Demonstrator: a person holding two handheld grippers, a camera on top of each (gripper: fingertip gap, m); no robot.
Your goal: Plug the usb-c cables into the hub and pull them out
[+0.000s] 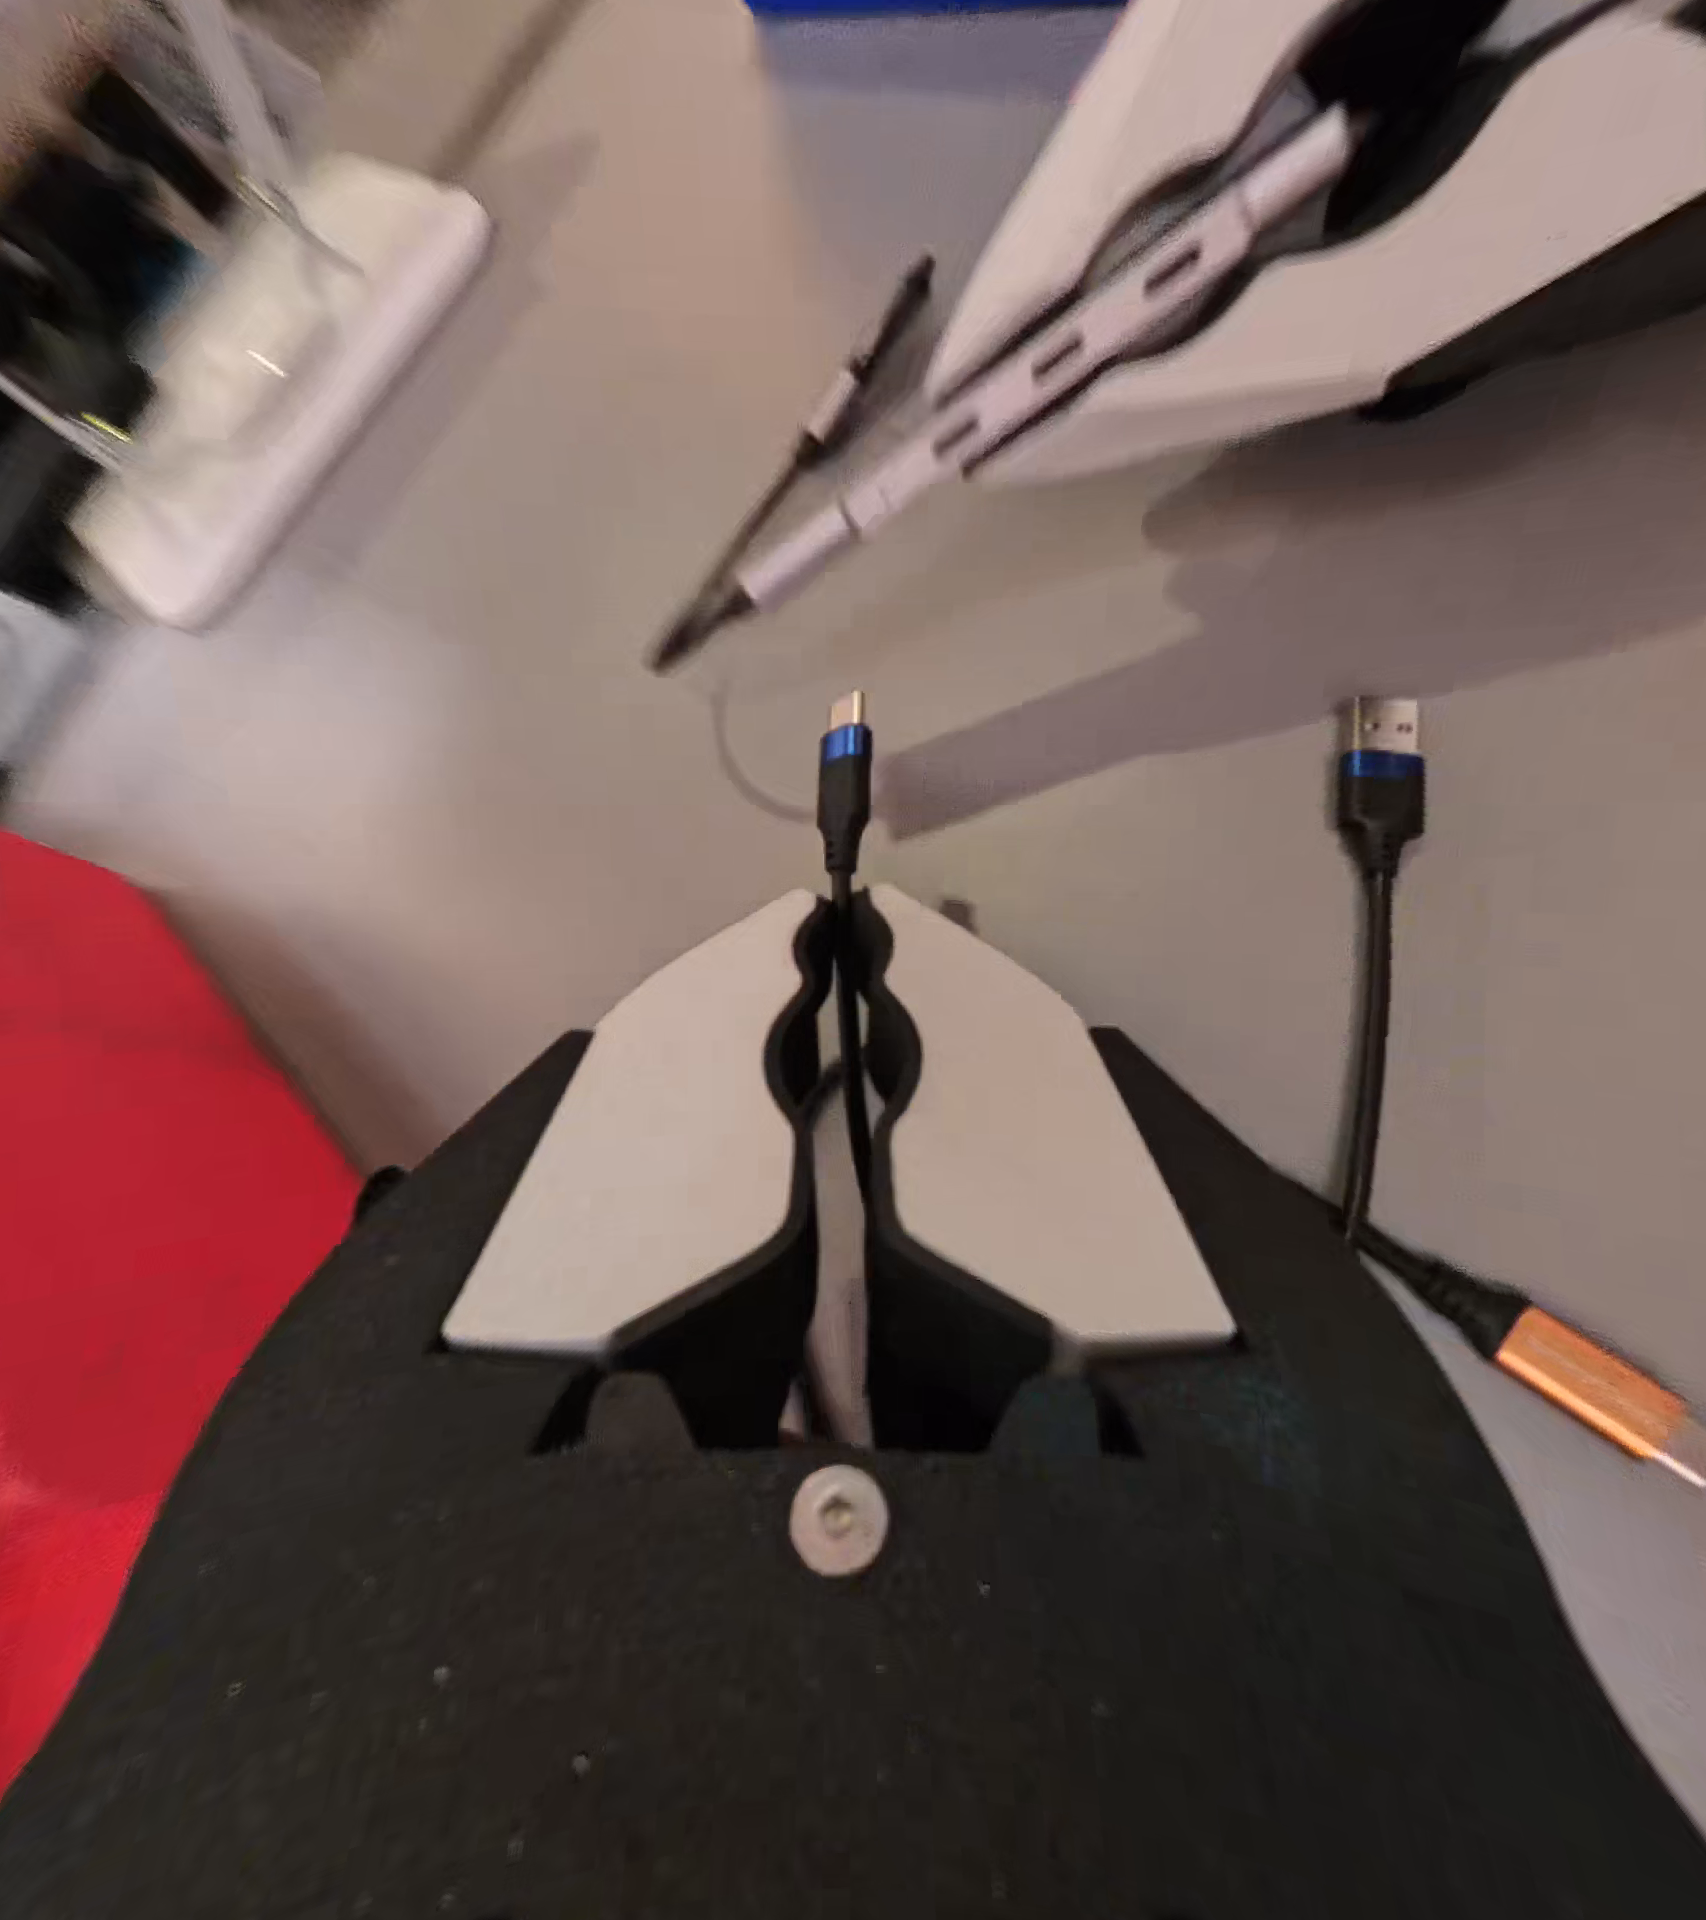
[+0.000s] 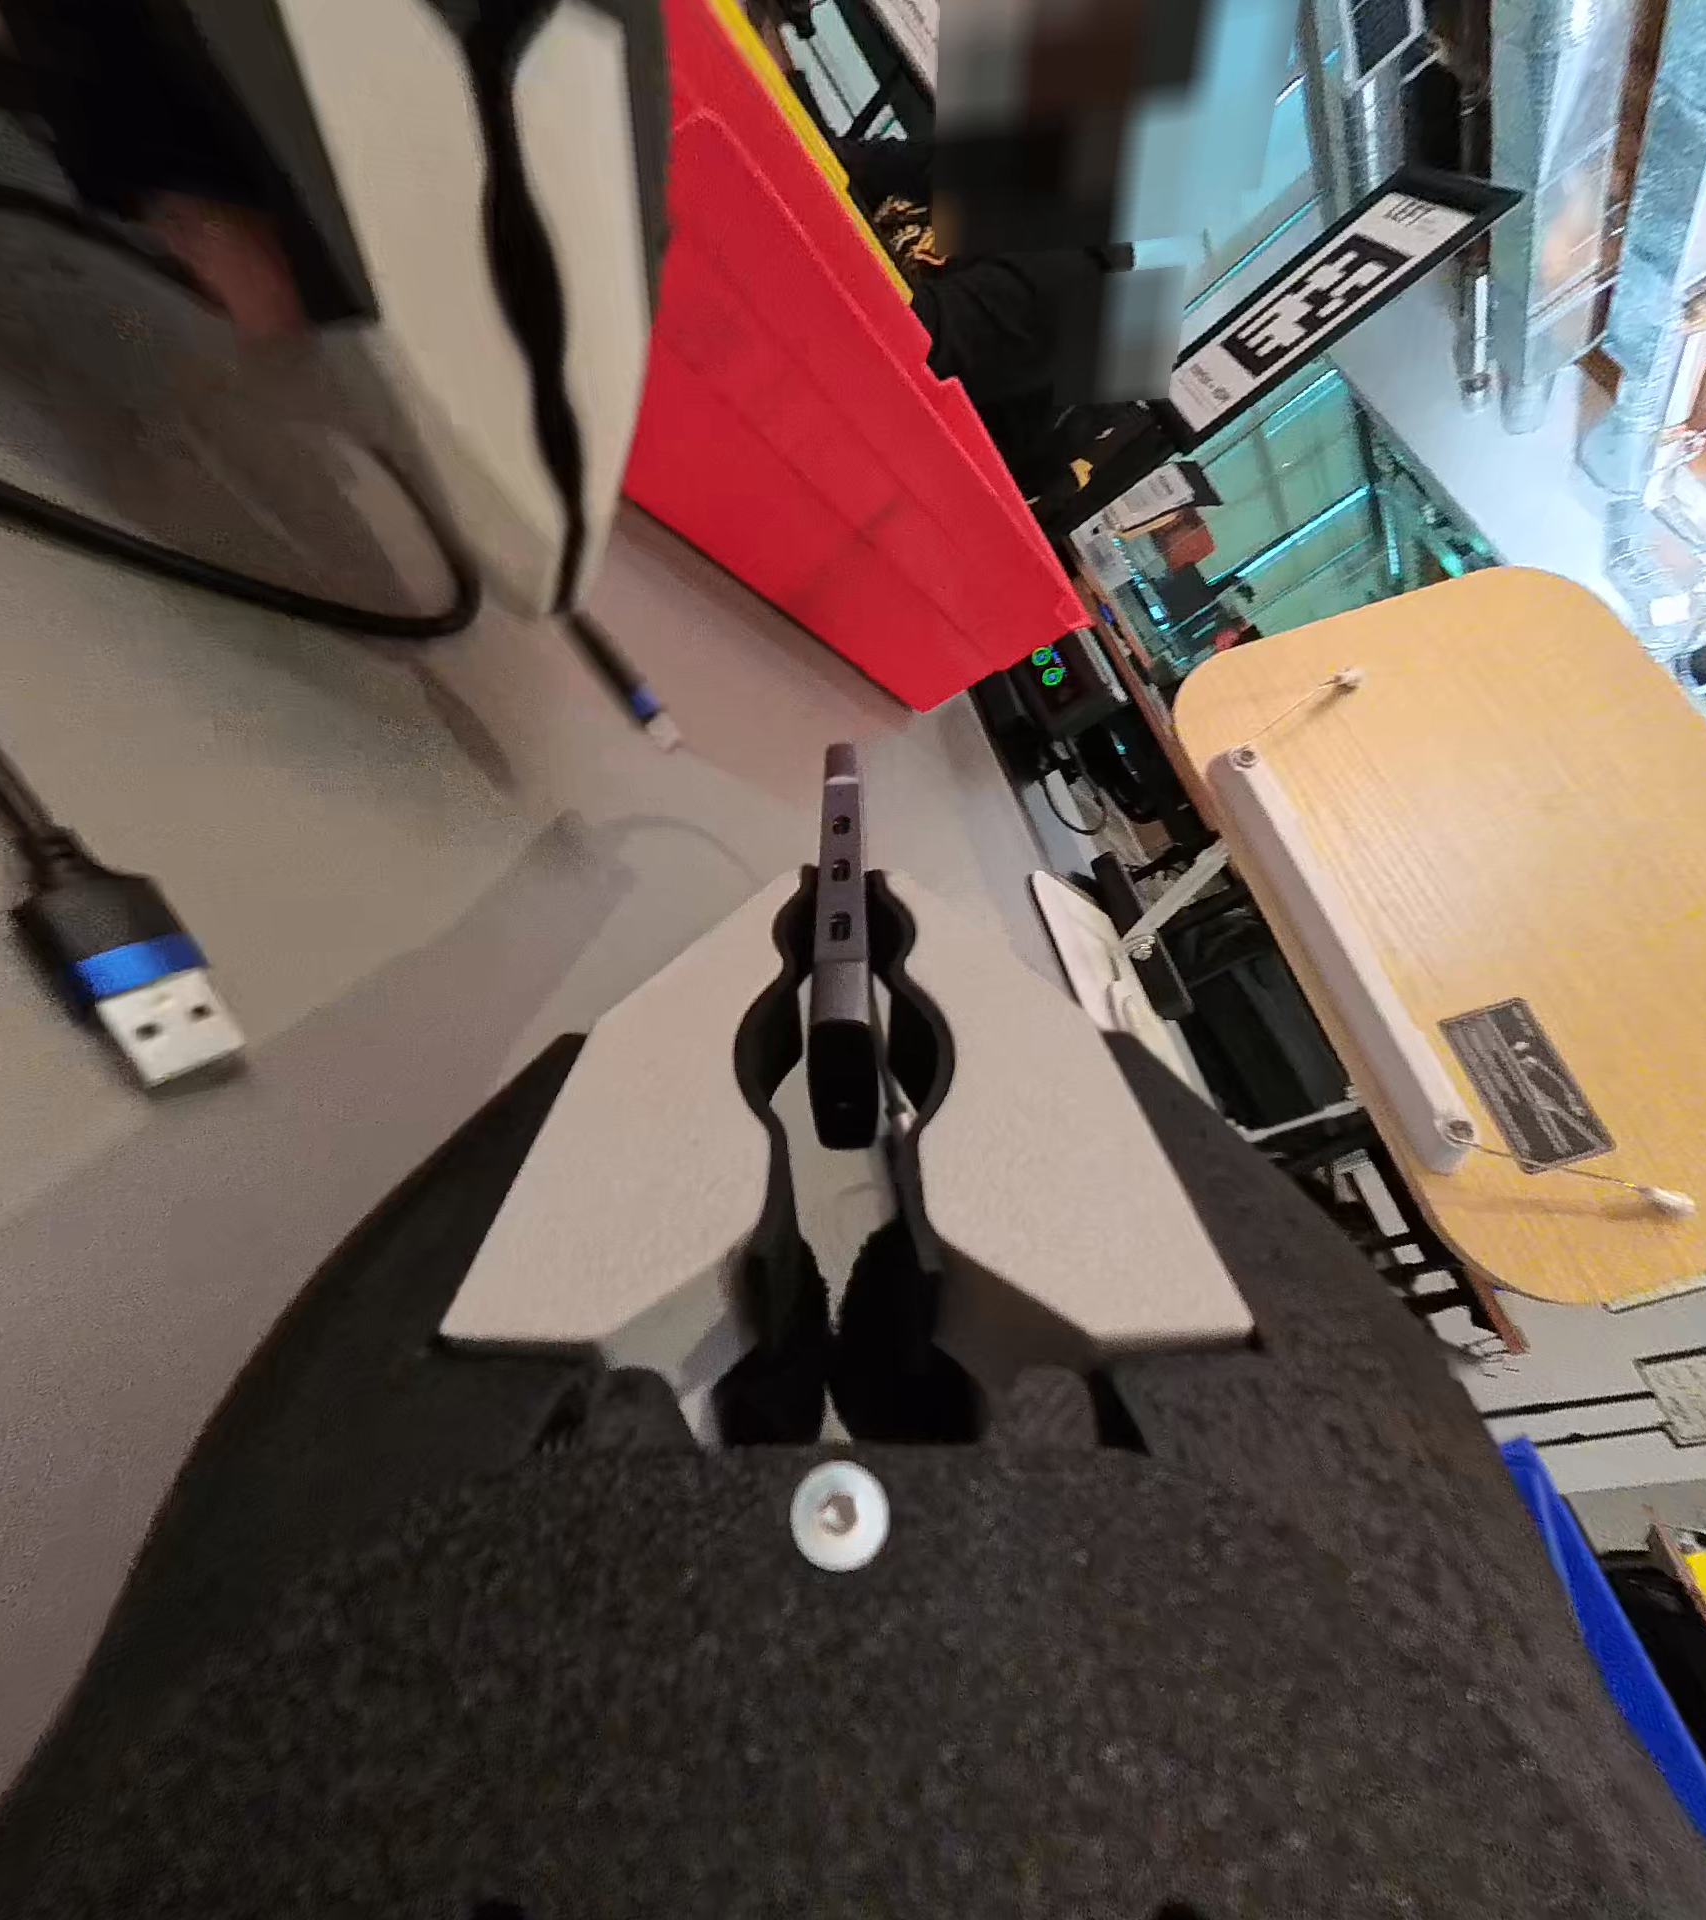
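My left gripper (image 1: pixel 844 902) is shut on a black cable just behind its blue-ringed USB-C plug (image 1: pixel 844 748), which sticks out ahead of the fingertips. My right gripper (image 2: pixel 841 883) is shut on the slim grey hub (image 2: pixel 841 862), held edge-up with its row of ports showing. In the left wrist view the hub (image 1: pixel 1057 358) hangs above the table at the upper right, with a silver plug (image 1: pixel 797 551) at its near end. The USB-C plug is apart from the hub, below it. The right wrist view shows the left gripper (image 2: pixel 558 343) and its plug (image 2: pixel 646 712).
A blue-ringed USB-A plug (image 1: pixel 1381 748) and an orange plug (image 1: pixel 1597 1392) lie on the grey table (image 1: pixel 1088 644) at the right. A blurred dark cable end (image 1: pixel 849 384) lies beside the hub. Red bins (image 2: pixel 828 416) border the table. A white box (image 1: pixel 288 384) stands at the far left.
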